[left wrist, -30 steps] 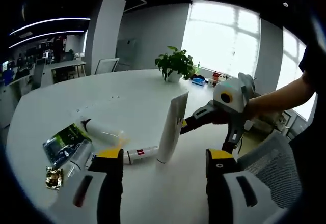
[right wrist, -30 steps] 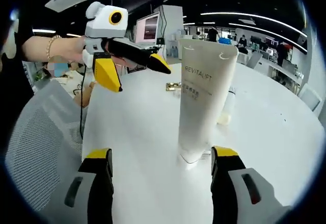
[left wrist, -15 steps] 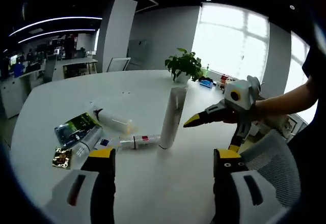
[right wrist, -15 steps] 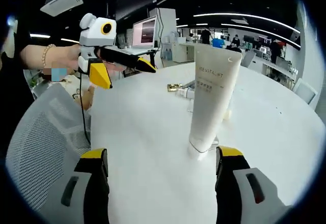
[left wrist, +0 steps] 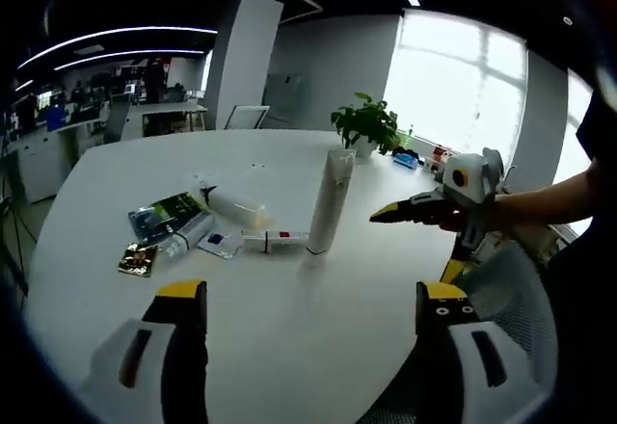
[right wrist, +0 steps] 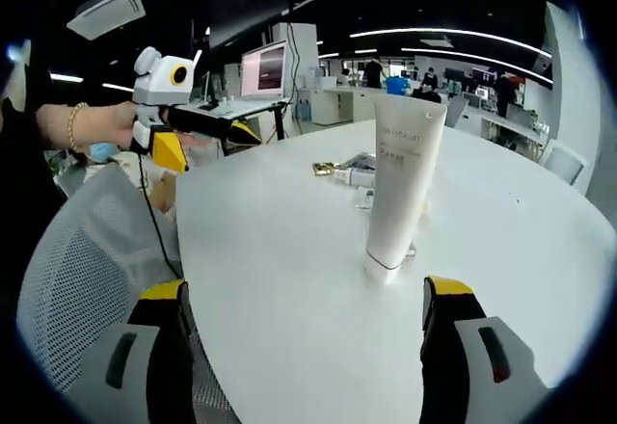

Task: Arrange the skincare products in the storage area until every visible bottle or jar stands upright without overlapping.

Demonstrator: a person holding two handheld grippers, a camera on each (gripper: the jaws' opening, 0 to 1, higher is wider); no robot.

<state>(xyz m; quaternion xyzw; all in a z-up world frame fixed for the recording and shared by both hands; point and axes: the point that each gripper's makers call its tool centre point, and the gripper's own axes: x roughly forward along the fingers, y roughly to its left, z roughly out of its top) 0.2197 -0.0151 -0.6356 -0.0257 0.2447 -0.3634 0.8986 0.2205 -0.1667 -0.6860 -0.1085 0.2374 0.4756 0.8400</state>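
A tall white tube (left wrist: 330, 202) stands upright on its cap on the white table (left wrist: 280, 318), free of both grippers. Left of it lie a small red-labelled tube (left wrist: 275, 241), a pale bottle (left wrist: 231, 207), another white tube (left wrist: 188, 236), a green packet (left wrist: 164, 217) and a gold sachet (left wrist: 138, 260). My left gripper (left wrist: 310, 291) is open and empty, well short of the tube. The right gripper (left wrist: 415, 244) hovers open beside the tube's right. In the right gripper view the tube (right wrist: 400, 183) stands ahead of my open right gripper (right wrist: 305, 289), with the left gripper (right wrist: 207, 143) open at upper left.
A potted plant (left wrist: 366, 123) sits at the table's far edge. A grey mesh chair (right wrist: 67, 279) stands off the near edge, seen too at the right (left wrist: 501, 279). Loose packets (right wrist: 352, 169) lie behind the tube. Desks and monitors fill the room beyond.
Both grippers have drawn back from the upright tube, which looks smaller now. The tube has stayed standing; the lying items have not moved.
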